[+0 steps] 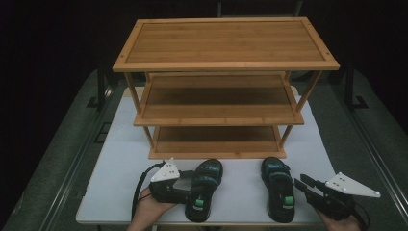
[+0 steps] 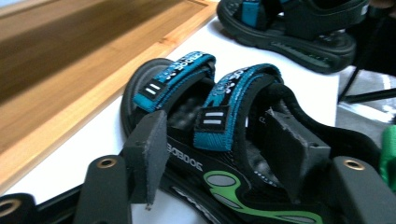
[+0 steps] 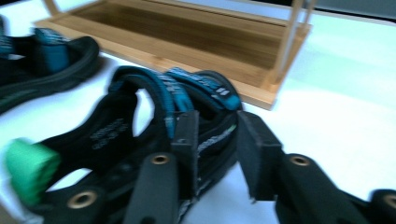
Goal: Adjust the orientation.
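Black left hand-held gripper (image 2: 210,154): jaws wide, straddling the left sandal (image 1: 204,188) at 7 o'clock on the counter (image 1: 120,159).
Right hand-held gripper (image 3: 217,149): jaws narrower, astride the right sandal (image 1: 279,190) wall, 5 o'clock.
Bamboo rack (image 1: 219,96): 12 o'clock, shelves bare, likely destination.

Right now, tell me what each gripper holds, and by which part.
Nothing is clamped yet. The left gripper stands open astride the side wall of the left black-and-blue strapped sandal; the right gripper is open at the right sandal's outer edge.
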The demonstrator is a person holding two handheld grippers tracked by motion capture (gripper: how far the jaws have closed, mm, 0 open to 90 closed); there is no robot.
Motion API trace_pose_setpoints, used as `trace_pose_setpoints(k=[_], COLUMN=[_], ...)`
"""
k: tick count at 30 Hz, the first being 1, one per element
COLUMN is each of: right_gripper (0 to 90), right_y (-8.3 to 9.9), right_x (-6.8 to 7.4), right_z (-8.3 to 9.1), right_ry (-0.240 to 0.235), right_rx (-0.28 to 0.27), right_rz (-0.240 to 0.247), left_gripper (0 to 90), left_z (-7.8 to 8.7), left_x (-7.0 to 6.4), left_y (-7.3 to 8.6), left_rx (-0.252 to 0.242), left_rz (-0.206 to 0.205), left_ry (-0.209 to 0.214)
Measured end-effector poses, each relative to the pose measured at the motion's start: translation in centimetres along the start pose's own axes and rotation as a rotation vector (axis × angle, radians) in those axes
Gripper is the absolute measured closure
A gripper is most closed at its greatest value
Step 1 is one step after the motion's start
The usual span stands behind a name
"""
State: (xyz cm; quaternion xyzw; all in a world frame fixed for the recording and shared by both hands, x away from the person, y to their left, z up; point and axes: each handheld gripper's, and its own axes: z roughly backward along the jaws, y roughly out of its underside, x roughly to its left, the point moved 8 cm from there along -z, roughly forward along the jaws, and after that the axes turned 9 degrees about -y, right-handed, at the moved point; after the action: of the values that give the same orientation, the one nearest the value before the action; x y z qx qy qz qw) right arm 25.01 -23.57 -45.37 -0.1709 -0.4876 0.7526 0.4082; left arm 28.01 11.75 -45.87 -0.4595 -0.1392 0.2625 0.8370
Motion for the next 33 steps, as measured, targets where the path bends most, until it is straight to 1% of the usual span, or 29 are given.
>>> trace_pose_setpoints(k=[1, 2, 3, 5, 7, 9, 10, 11, 12, 16, 18, 22, 24, 26, 27, 29, 33], right_gripper=[57.1, 55.8, 51.9, 49.7, 48.3, 47.0, 46.9, 46.9, 46.9, 47.4, 47.5, 52.0, 56.2, 58.8, 62.3, 63.5, 72.7], right_y=[0.0, 0.0, -0.2, -0.5, -0.7, -0.7, -0.6, -0.5, -0.5, 0.0, 0.0, 0.1, 0.2, 0.1, 0.0, 0.0, 0.0], right_x=[0.1, 0.2, 0.4, 0.7, 1.1, 1.5, 1.7, 1.9, 1.9, 1.6, 1.6, 1.4, 1.5, 1.6, 1.7, 1.7, 1.5], right_z=[0.1, 0.2, 0.3, 0.4, 0.3, 0.0, -0.2, -0.7, -0.7, -1.5, -1.6, -2.1, -2.3, -2.5, -2.7, -2.8, -2.6], right_ry=[0.013, 0.014, -0.004, -0.041, -0.061, -0.073, -0.073, -0.080, -0.080, -0.056, -0.052, -0.029, -0.028, -0.008, 0.009, 0.016, 0.049], right_rx=[-0.007, -0.013, -0.023, -0.041, -0.047, -0.033, -0.025, -0.005, -0.005, 0.031, 0.031, 0.036, 0.048, 0.058, 0.072, 0.078, 0.087], right_rz=[0.009, 0.018, 0.019, 0.008, 0.023, 0.036, 0.042, 0.044, 0.044, 0.043, 0.044, 0.036, 0.035, 0.041, 0.065, 0.074, 0.091], left_gripper=[36.8, 35.5, 35.2, 35.1, 34.9, 35.8, 37.6, 40.8, 40.8, 47.0, 48.3, 50.3, 52.6, 55.2, 58.1, 59.6, 71.3], left_z=[0.0, -0.1, -0.1, -0.2, -0.2, -0.3, -0.3, -0.4, -0.4, -0.5, -0.5, -0.5, -0.4, -0.4, -0.4, -0.4, 0.0], left_x=[0.0, 0.1, 0.0, 0.1, 0.1, 0.0, 0.0, -0.1, -0.1, -0.2, -0.2, 0.0, 0.2, 0.2, 0.2, 0.3, 0.8], left_y=[0.0, 0.0, 0.0, 0.0, 0.0, 0.0, 0.1, 0.1, 0.1, 0.1, 0.1, 0.1, 0.1, 0.1, 0.1, 0.1, 0.2], left_rx=[-0.001, -0.002, 0.000, 0.003, 0.005, 0.007, 0.009, 0.010, 0.012, 0.023, 0.023, 0.027, 0.028, 0.028, 0.027, 0.027, 0.019], left_rz=[0.000, -0.003, -0.004, -0.005, -0.007, -0.002, -0.002, -0.001, 0.001, -0.003, -0.004, 0.006, 0.023, 0.025, 0.024, 0.022, 0.035], left_ry=[-0.007, -0.022, -0.024, -0.027, -0.032, -0.032, -0.030, -0.027, -0.025, -0.031, -0.039, -0.025, -0.020, -0.021, -0.024, -0.032, -0.039])
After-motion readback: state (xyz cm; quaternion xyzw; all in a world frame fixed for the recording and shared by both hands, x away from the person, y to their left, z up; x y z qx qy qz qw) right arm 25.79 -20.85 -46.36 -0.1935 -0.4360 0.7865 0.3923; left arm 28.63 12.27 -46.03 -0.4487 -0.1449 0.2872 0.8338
